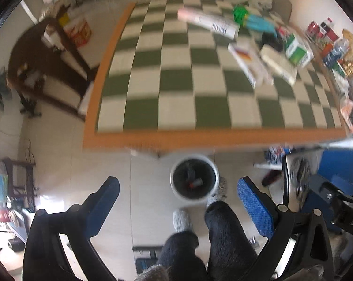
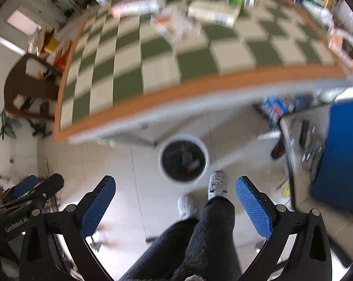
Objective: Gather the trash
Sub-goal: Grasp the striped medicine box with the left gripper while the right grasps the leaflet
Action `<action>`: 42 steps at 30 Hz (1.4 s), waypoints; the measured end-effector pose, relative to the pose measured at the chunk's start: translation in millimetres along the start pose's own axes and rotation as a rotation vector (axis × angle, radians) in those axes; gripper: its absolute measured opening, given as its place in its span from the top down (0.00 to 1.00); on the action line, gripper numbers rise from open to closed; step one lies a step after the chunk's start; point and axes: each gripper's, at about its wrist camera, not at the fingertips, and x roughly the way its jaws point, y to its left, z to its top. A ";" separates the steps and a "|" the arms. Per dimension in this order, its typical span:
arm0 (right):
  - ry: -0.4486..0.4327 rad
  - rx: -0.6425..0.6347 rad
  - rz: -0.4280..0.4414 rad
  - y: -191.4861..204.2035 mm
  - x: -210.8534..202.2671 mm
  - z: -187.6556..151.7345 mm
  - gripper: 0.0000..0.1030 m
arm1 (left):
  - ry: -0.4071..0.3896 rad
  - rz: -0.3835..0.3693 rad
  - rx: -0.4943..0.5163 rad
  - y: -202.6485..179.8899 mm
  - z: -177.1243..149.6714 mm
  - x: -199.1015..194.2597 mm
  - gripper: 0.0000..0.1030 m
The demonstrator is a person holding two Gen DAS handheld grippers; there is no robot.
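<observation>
Left wrist view: we hold the left hand-held gripper (image 1: 177, 201) with jaws spread wide and nothing between them, above the floor in front of the table (image 1: 200, 138).
Bin: the white trash bin (image 1: 194, 179) stands on the floor just off the table's near edge, by our feet; a few items already lie inside.
Trash left: boxes and wrappers (image 1: 258, 53) sit clustered at the table's far right.
Right wrist view: the right hand-held gripper (image 2: 176, 201) is likewise open and empty, hanging over the same bin (image 2: 183, 160).
Progress: we judge the task partly done, most of the pile remaining.
Hard to make out: motion blur smears both views, so the bin's contents and the box labels stay unreadable.
</observation>
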 end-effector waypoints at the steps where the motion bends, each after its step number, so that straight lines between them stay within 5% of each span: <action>1: -0.006 -0.011 -0.009 -4.5 -3.8 13.1 0.00 | -0.002 0.006 0.000 -9.9 20.9 1.7 0.00; 8: -0.009 -0.202 -0.166 -40.8 -1.7 159.6 0.00 | 0.038 0.041 -0.053 -71.4 118.3 40.1 0.00; 13: 0.088 -0.390 -0.253 -55.1 61.1 258.3 0.00 | 0.141 0.080 -0.111 -100.4 169.9 93.9 0.00; 18: 0.203 -0.570 -0.266 -47.9 139.8 307.6 0.00 | 0.227 0.102 -0.155 -112.0 194.0 135.1 0.00; 25: 0.279 -0.612 -0.212 -42.0 207.9 331.3 0.06 | 0.301 0.104 -0.180 -117.9 207.0 165.8 0.00; 33: 0.283 -0.024 -0.165 -116.4 191.3 314.0 0.09 | 0.364 0.015 -0.233 -136.5 224.9 196.5 0.00; 37: 0.319 0.030 -0.159 -130.6 189.0 298.9 0.09 | 0.379 0.001 -0.242 -142.4 235.2 213.0 0.01; 40: 0.323 0.012 -0.156 -133.1 188.3 297.1 0.09 | 0.351 -0.006 -0.189 -146.0 237.8 212.5 0.10; 42: 0.316 -0.013 -0.162 -132.1 187.4 300.5 0.09 | 0.323 -0.009 -0.127 -150.8 237.3 206.1 0.30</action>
